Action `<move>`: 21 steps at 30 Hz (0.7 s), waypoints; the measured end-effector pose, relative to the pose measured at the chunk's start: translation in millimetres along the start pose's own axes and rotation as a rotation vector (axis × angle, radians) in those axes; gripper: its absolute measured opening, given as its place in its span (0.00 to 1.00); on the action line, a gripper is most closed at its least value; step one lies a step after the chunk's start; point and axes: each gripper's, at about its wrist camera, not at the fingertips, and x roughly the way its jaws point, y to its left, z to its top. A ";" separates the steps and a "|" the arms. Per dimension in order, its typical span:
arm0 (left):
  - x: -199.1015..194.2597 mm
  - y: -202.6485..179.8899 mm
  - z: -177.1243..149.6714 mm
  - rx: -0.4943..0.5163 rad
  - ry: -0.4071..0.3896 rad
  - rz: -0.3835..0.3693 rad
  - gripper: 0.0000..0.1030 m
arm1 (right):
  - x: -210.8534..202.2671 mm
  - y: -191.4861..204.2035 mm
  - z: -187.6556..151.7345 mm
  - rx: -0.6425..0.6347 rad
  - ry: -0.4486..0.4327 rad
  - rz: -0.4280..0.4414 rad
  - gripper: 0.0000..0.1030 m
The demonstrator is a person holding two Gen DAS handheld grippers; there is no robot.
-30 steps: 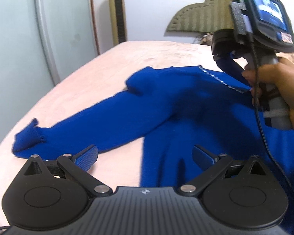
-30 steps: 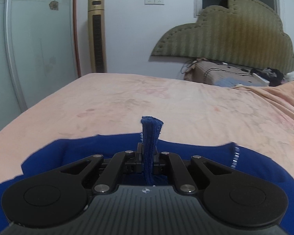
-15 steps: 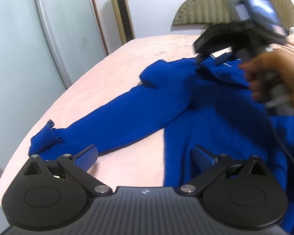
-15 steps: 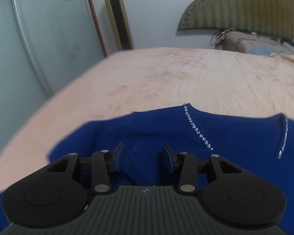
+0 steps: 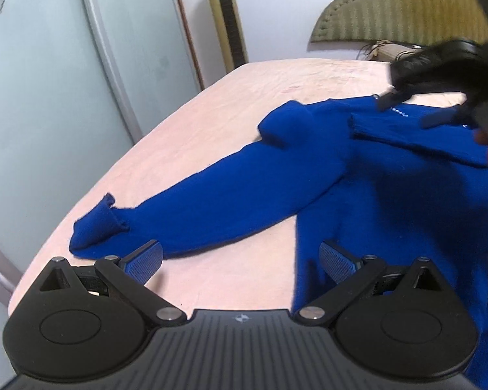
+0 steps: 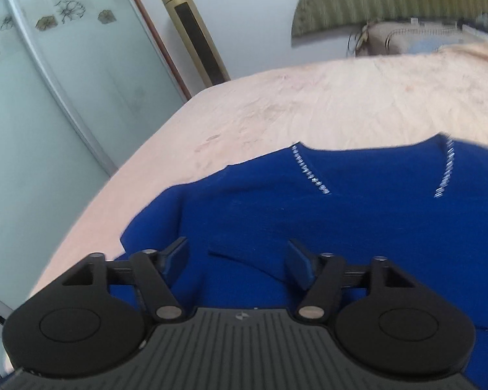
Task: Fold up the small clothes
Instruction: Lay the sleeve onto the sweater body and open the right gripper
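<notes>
A blue sweater (image 5: 358, 175) lies spread on a pink bed (image 5: 211, 107). The left gripper (image 5: 240, 260) hangs wide open, empty; the right gripper (image 6: 237, 256), fingers just parted, holds nothing. A gold tower fan (image 5: 226, 16) stands beyond.

The sweater (image 6: 341, 227) is deep royal blue, with two slanting lines of silvery beads near its neckline. The bedsheet (image 6: 358, 104) is pale peach with faint blotchy marks. At upper left, frosted pale-green glass doors (image 6: 48, 81) carry brown flower prints.
</notes>
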 end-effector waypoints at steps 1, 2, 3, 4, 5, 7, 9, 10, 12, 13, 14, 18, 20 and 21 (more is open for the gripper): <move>1.7 1.6 0.1 -0.013 0.008 -0.004 1.00 | -2.9 4.7 -2.1 -0.067 -0.008 -0.041 0.69; 3.1 2.6 -0.1 -0.024 0.014 -0.008 1.00 | -3.5 12.5 -6.3 -0.161 -0.027 -0.099 0.69; 4.3 3.2 -0.4 -0.031 0.021 -0.012 1.00 | -1.1 21.0 -11.0 -0.263 -0.041 -0.166 0.67; 4.6 2.8 -0.9 -0.032 0.025 -0.015 1.00 | 4.3 28.5 -16.6 -0.353 -0.038 -0.214 0.66; 4.7 2.1 -1.6 -0.028 0.027 -0.016 1.00 | 11.2 33.2 -19.3 -0.420 -0.028 -0.238 0.65; 3.3 -0.4 -3.0 -0.014 0.022 -0.012 1.00 | 25.6 37.2 -24.7 -0.483 0.001 -0.239 0.56; 2.7 -2.0 -3.7 0.005 0.020 -0.006 1.00 | 39.7 35.4 -25.5 -0.484 0.033 -0.238 0.35; 2.2 -2.4 -3.8 0.011 0.019 -0.005 1.00 | 44.9 34.1 -24.7 -0.469 0.031 -0.237 0.29; 1.7 -1.7 -4.5 0.021 0.013 -0.001 1.00 | 52.0 33.4 -20.2 -0.424 -0.007 -0.224 0.07; 3.1 -2.0 -4.6 0.023 0.013 0.002 1.00 | 51.4 33.9 -18.4 -0.405 -0.024 -0.224 0.07; 4.3 -1.1 -5.1 0.023 0.013 0.006 1.00 | 52.6 36.0 -17.4 -0.394 -0.036 -0.223 0.07; 12.9 -1.0 -7.8 0.008 0.047 0.002 1.00 | 54.6 54.4 -13.1 -0.408 -0.065 -0.197 0.07; 13.8 -2.3 -8.9 0.008 0.051 0.002 1.00 | 56.4 64.8 -8.3 -0.422 -0.078 -0.178 0.07; 13.5 -3.5 -8.9 0.014 0.049 0.004 1.00 | 57.9 70.0 -5.9 -0.429 -0.085 -0.171 0.07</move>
